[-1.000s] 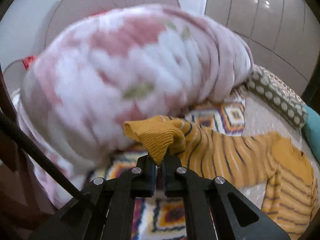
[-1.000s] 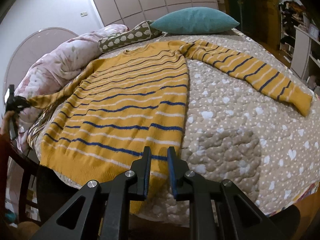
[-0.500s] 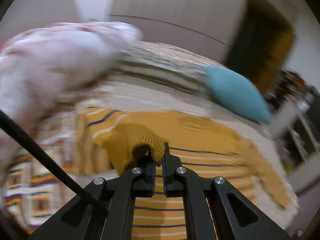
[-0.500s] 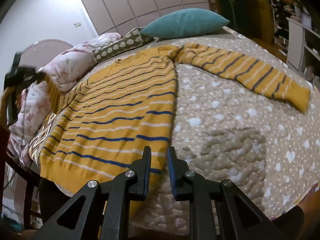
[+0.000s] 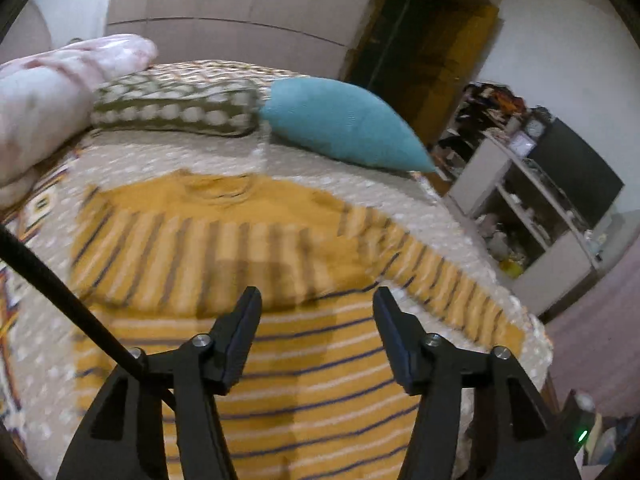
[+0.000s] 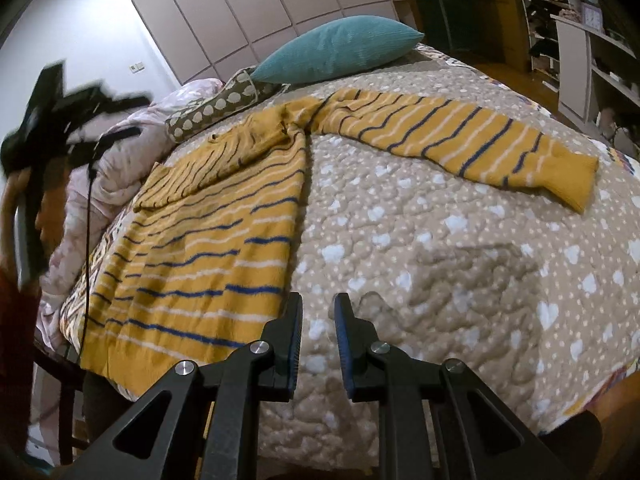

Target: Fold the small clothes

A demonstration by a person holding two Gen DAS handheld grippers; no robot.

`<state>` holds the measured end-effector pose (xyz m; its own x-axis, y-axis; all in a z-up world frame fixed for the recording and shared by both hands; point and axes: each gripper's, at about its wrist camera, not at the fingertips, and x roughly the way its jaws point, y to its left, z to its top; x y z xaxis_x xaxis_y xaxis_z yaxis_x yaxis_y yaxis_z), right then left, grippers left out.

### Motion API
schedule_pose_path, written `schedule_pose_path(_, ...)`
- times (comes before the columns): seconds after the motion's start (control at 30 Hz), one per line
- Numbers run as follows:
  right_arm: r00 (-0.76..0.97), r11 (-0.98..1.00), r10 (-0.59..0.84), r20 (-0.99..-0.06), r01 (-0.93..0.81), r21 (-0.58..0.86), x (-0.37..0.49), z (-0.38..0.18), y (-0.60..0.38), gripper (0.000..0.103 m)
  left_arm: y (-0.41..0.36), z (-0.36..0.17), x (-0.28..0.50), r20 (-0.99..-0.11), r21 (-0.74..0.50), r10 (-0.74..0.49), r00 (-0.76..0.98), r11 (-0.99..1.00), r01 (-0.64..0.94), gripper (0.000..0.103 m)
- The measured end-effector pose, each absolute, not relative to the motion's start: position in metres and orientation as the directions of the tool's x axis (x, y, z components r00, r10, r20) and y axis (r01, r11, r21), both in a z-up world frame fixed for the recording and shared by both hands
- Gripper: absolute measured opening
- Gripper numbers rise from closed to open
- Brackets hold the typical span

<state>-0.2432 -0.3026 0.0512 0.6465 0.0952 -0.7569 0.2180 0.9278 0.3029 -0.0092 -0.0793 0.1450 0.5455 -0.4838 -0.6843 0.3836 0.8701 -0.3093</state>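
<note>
A mustard sweater with blue and white stripes [image 6: 208, 256] lies flat on the bed. Its left sleeve [image 5: 208, 256] is folded across the chest. Its right sleeve [image 6: 472, 140] stretches out over the quilt. My left gripper [image 5: 316, 300] is open and empty above the sweater's body; it also shows blurred at the left of the right wrist view [image 6: 120, 116]. My right gripper [image 6: 318, 304] hovers over the quilt just right of the sweater's hem, jaws a small gap apart, holding nothing.
The bed has a beige heart-print quilt [image 6: 460, 272]. A teal pillow [image 6: 340, 50], a dotted brown pillow [image 5: 176, 106] and a rolled pink blanket [image 5: 48, 92] lie at its head. Cluttered shelves [image 5: 532, 208] stand beyond the bed.
My left gripper carried the sleeve cuff from beside the pink blanket across the sweater, let it go and opened. The right gripper shifted slightly right off the hem and stayed empty.
</note>
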Motion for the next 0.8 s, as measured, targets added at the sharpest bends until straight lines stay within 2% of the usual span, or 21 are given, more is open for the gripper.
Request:
schedule_pose_path(0.1,0.654,0.943,0.109,-0.749,0.170,0.286,-0.222,0.059,-0.288,0.018,-0.035,0.136,-0.036,-0.697,-0.254,-0.400,0.595,0.914,0.317,0.068)
schedule_pose_path(0.3,0.643,0.960,0.144,-0.752,0.095,0.265,-0.174,0.060,-0.255,0.018,0.035,0.085,-0.060,-0.759,-0.129,-0.205,0.618,0.978,0.165,0.070)
schedule_pose_path(0.57,0.602,0.951,0.201,-0.773,0.069,0.301,-0.149,0.033,-0.213,0.018,0.078,0.010,-0.073,-0.830,-0.092,-0.094,0.550,0.995,0.032,0.070)
schedule_pose_path(0.7,0.571,0.964,0.169,-0.804,0.072,0.254,-0.152,0.015,-0.203,0.018,0.073,0.004,-0.086,-0.795,-0.053,-0.064,0.603,0.998,0.037,0.078)
schedule_pose_path(0.8,0.570,0.957,0.175,-0.803,0.091,0.274,-0.156,0.008,-0.208,0.019,0.066,-0.001,-0.090,-0.784,-0.018,-0.033,0.619,0.999,0.031,0.083)
